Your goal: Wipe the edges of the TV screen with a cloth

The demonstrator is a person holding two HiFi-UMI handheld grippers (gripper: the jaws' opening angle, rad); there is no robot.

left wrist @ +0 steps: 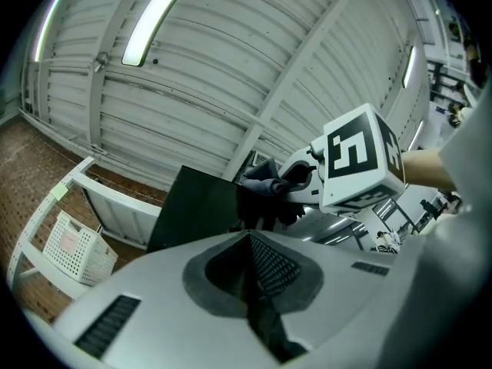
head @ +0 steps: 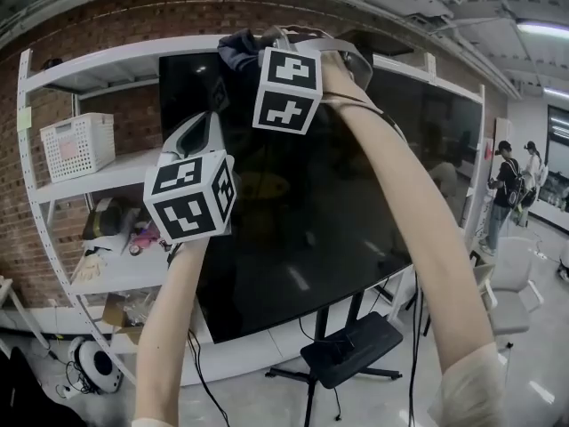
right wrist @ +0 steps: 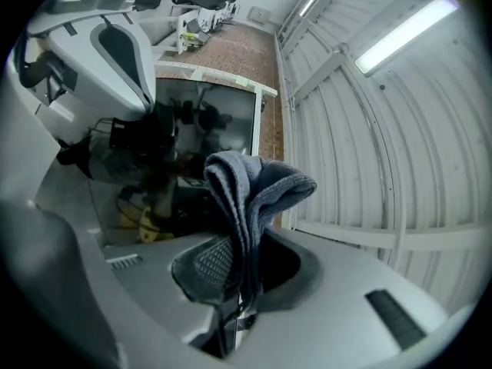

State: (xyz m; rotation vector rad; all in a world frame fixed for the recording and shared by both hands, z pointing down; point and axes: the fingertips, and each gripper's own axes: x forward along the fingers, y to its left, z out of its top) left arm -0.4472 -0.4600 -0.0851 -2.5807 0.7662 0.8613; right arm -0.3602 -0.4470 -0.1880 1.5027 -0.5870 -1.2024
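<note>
The right gripper (right wrist: 234, 271) has its jaws closed on a grey-blue cloth (right wrist: 254, 183). The folded cloth stands up out of the jaws and bulges past their tips. Beyond these jaws, a little to their left, is the top corner of the dark TV screen (head: 311, 203). In the head view the cloth sits at the upper edge of the screen, near its top left corner; I cannot tell if it touches the frame. The left gripper (left wrist: 250, 275) has its jaws pressed together with nothing between them. Ahead of its jaws and above them are the screen corner and the right gripper with the cloth. A white shelf rack (head: 107, 174) stands behind the TV, with a white basket (head: 78, 145) on it
</note>
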